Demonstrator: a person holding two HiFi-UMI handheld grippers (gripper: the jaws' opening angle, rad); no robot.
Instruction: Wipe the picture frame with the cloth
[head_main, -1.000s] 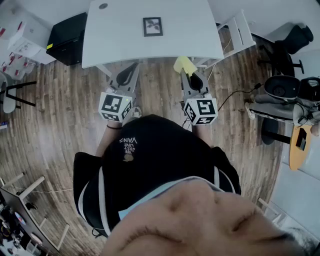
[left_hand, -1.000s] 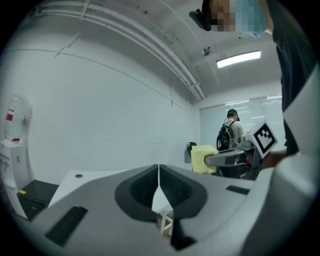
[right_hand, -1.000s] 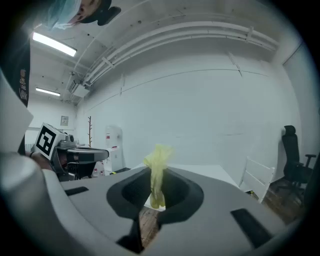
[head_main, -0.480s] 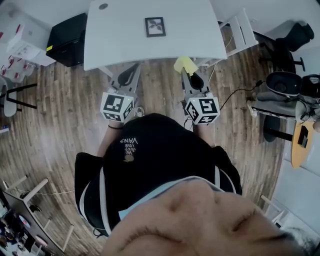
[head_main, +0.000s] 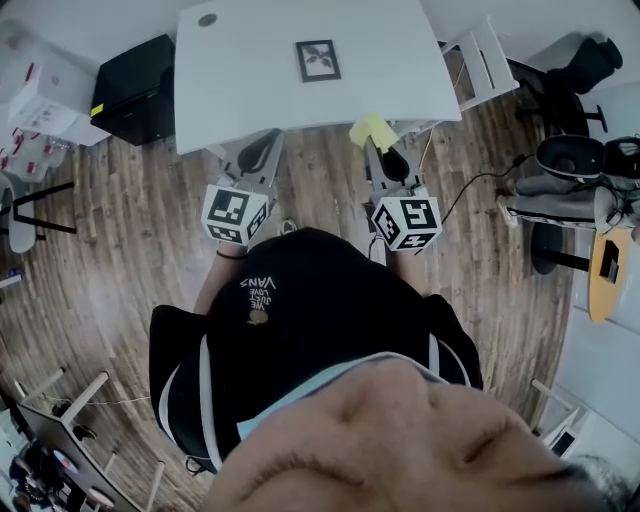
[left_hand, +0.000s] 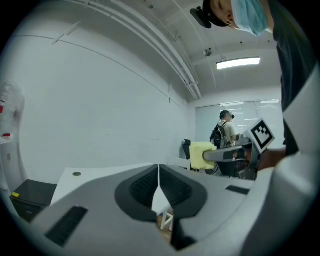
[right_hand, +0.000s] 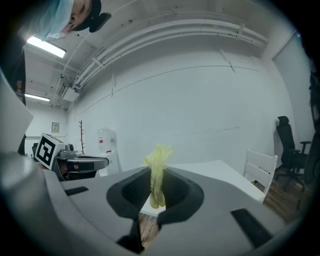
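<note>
Head view: the left tongs (head_main: 265, 140) are seen pressed together, with nothing held. Ahead of and between both tongs, the picture frame (head_main: 318, 60) is laid flat on the white surface (head_main: 240, 90). The yellow cloth (head_main: 371, 130) is pinched by the right tongs (head_main: 376, 148), just short of the surface's near edge.

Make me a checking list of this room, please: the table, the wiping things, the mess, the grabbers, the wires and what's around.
Surface: white table, on a wood floor.
Job's things: picture frame lies on the table; yellow cloth is off it.
Clutter: one small round grey spot near a table corner.
Grippers: left gripper shut, empty; right gripper shut on the yellow cloth.
Cables: dark cable trails over the floor, right side.
Surroundings: black cabinet, white chair, office chair.
</note>
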